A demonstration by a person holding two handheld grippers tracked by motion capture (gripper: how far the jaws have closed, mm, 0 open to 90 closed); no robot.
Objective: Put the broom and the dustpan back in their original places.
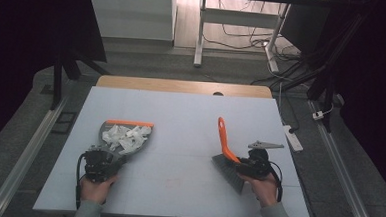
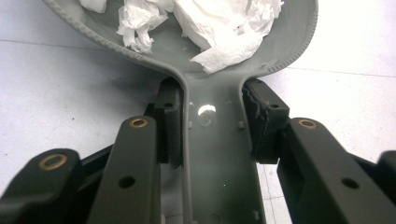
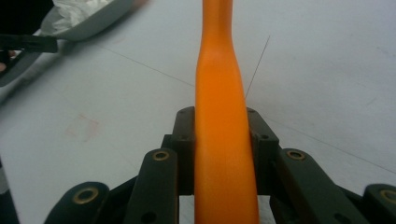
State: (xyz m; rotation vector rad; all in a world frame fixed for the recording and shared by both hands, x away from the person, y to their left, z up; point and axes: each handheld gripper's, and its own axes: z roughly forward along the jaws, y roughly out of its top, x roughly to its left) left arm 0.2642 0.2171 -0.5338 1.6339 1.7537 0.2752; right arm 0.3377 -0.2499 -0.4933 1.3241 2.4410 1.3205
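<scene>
Grey dustpan (image 1: pixel 125 136), full of crumpled white paper (image 1: pixel 126 136), sits on the table (image 1: pixel 190 113); left gripper (image 1: pixel 99 164) clamped on its handle. Right of the dustpan, right gripper (image 1: pixel 250 166) is clamped on the orange brush (image 1: pixel 227 158) handle, bristles on the table.

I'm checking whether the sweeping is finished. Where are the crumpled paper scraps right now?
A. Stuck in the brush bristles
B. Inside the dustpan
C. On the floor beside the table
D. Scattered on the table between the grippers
B: the white paper scraps lie piled in the grey dustpan, whose handle the left gripper clamps, while the right gripper holds the orange brush apart from them.
</scene>
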